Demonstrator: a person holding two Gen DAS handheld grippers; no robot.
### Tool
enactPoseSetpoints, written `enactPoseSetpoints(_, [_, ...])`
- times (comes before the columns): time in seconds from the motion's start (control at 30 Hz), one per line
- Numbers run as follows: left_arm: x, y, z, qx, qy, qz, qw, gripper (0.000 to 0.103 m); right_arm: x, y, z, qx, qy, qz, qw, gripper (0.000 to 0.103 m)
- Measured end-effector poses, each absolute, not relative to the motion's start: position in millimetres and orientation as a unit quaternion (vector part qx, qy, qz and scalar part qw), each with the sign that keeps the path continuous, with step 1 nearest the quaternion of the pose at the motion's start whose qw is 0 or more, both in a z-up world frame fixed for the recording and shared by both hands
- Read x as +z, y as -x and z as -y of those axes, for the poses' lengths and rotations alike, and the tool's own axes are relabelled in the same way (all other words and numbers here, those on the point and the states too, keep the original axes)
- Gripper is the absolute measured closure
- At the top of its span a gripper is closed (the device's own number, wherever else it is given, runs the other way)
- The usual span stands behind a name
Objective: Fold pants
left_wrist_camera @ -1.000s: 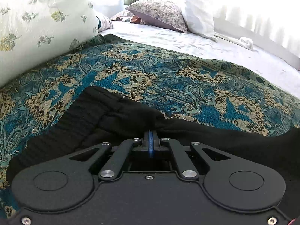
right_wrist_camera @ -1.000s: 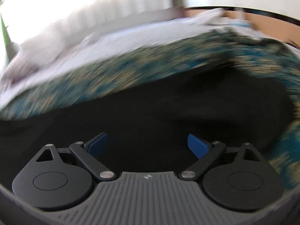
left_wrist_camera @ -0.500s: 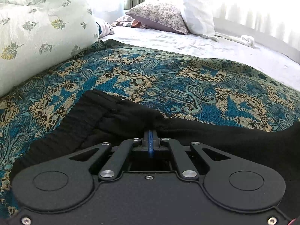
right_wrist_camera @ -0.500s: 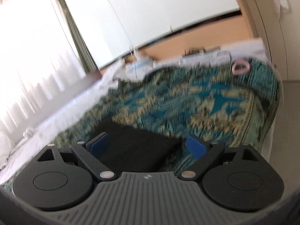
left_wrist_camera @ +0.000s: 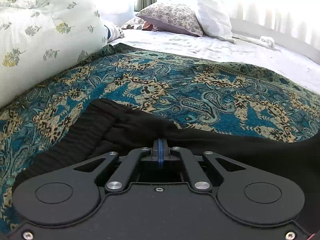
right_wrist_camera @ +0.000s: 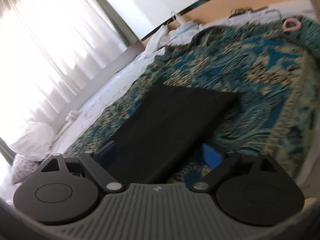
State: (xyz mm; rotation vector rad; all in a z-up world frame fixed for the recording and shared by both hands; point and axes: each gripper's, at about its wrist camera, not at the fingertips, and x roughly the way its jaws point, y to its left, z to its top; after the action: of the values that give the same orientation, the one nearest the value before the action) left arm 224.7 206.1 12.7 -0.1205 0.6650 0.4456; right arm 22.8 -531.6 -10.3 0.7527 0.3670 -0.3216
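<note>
Black pants (left_wrist_camera: 124, 132) lie on a teal paisley bedspread (left_wrist_camera: 180, 88). Their ribbed waistband (left_wrist_camera: 80, 134) runs to the left in the left wrist view. My left gripper (left_wrist_camera: 160, 140) is shut, its blue pads pressed together on a pinch of the pants' fabric near the waist. In the right wrist view the pants' legs (right_wrist_camera: 170, 120) stretch flat away over the bedspread (right_wrist_camera: 260, 80) to a straight hem. My right gripper (right_wrist_camera: 160, 156) is open and empty, raised above the pants, with a blue pad (right_wrist_camera: 212, 156) at each side.
A floral duvet (left_wrist_camera: 40, 36) is heaped at the left. Pillows (left_wrist_camera: 172, 18) lie at the bed's head on a white sheet (left_wrist_camera: 220, 48). A pink ring (right_wrist_camera: 291, 24) lies on the far bedspread. Bright curtains (right_wrist_camera: 50, 40) hang along the window side.
My right gripper has lifted off the pants and swung up and round to look along the legs, still open. My left gripper has kept its grip and barely moved.
</note>
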Motion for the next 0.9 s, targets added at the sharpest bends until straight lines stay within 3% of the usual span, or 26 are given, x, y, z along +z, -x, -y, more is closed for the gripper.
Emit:
enactPoseSetpoints(0.27, [10,-234,-208,0.223,0.04,-0.324,0.918,0.099,-21,-53,557,-0.156,-0.411,-0.171,0.882,0.018])
enactPoseSetpoints(0.37, [10,-233,-211,0.221,0.049,-0.321,0.92,0.099,-25,-66,569,-0.168,-0.419,-0.177,0.874,0.027])
enactPoseSetpoints(0.5, [9,-232,-213,0.219,0.054,-0.318,0.921,0.099,-36,-68,584,-0.19,-0.453,-0.182,0.852,0.069])
enactPoseSetpoints(0.6, [9,-231,-212,0.22,0.052,-0.316,0.921,0.099,-46,-62,595,-0.181,-0.5,-0.166,0.831,0.093])
enactPoseSetpoints(0.73, [8,-229,-213,0.218,0.058,-0.309,0.924,0.1,-26,-73,580,-0.211,-0.449,-0.187,0.848,0.096])
enactPoseSetpoints(0.9, [6,-221,-221,0.205,0.094,-0.294,0.929,0.1,31,-120,485,-0.154,-0.296,-0.204,0.92,0.097])
